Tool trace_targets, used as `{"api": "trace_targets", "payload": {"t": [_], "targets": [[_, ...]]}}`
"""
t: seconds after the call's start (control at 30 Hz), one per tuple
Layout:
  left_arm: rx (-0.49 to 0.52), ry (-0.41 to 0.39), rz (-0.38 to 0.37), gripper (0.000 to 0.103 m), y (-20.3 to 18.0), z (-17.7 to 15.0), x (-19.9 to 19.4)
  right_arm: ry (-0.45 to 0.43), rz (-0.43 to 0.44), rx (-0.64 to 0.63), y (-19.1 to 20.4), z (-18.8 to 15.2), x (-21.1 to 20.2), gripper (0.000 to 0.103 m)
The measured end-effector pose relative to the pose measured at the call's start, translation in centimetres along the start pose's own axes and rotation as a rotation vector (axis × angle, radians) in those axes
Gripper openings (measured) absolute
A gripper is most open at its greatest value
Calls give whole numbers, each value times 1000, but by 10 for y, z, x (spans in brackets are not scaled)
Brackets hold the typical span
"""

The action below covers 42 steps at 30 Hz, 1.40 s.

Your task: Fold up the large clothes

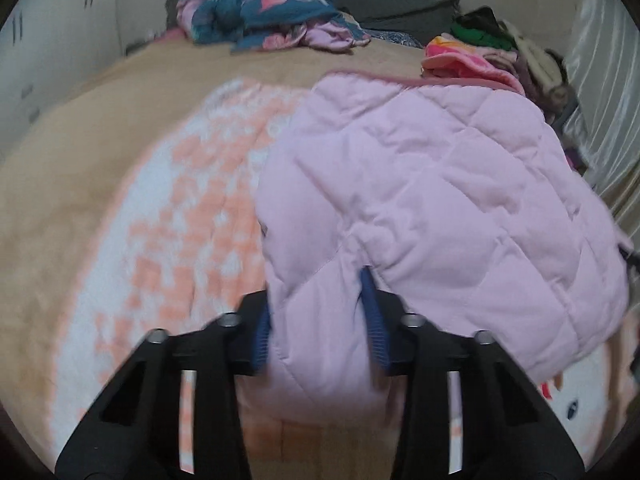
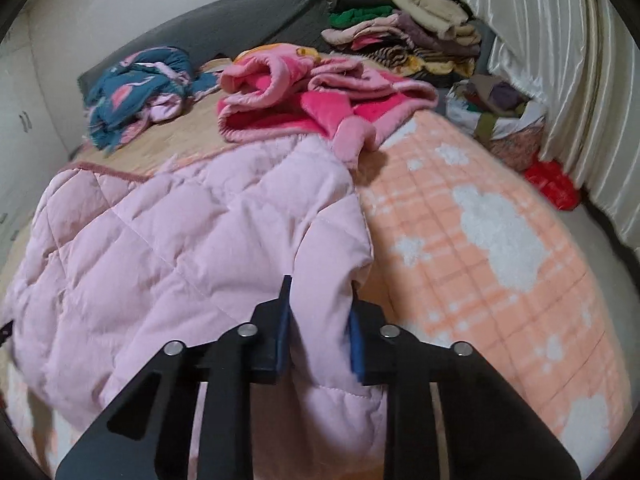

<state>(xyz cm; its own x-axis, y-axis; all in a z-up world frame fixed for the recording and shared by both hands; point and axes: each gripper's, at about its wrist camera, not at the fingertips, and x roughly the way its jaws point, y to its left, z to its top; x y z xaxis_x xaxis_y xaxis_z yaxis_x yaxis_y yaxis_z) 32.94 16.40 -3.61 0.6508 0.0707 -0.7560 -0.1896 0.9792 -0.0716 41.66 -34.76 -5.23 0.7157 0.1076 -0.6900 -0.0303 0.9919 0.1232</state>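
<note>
A pale pink quilted jacket lies spread on the bed, its near edge bunched toward both cameras. My left gripper is shut on a fold at the jacket's near left corner, with its blue pads pressing the fabric from both sides. In the right wrist view the same jacket fills the left half. My right gripper is shut on a fold at the jacket's near right corner. The fabric hides the fingertips of both grippers.
The bed carries a peach and white checked blanket. A bright pink fleece garment lies just beyond the jacket. A blue patterned heap sits by the grey headboard. Stacked clothes and a white curtain stand at the right.
</note>
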Motion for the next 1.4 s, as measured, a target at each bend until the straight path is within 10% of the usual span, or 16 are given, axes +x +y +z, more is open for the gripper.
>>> {"api": "trace_targets", "payload": {"t": [0.47, 0.6, 0.8, 1.07, 1.4], "targets": [[36, 9, 128, 30, -16, 41, 35, 65, -146, 4, 6, 23, 60, 24], [10, -32, 130, 61, -11, 39, 10, 30, -21, 97, -10, 18, 30, 65], [42, -70, 120, 84, -23, 31, -26, -30, 146, 184, -22, 2, -28, 92], [23, -58, 80, 93, -35, 10, -47, -83, 205, 149, -17, -29, -82, 95], [-193, 60, -10, 93, -21, -31, -30, 8, 173, 335, -32, -74, -58, 95]]}}
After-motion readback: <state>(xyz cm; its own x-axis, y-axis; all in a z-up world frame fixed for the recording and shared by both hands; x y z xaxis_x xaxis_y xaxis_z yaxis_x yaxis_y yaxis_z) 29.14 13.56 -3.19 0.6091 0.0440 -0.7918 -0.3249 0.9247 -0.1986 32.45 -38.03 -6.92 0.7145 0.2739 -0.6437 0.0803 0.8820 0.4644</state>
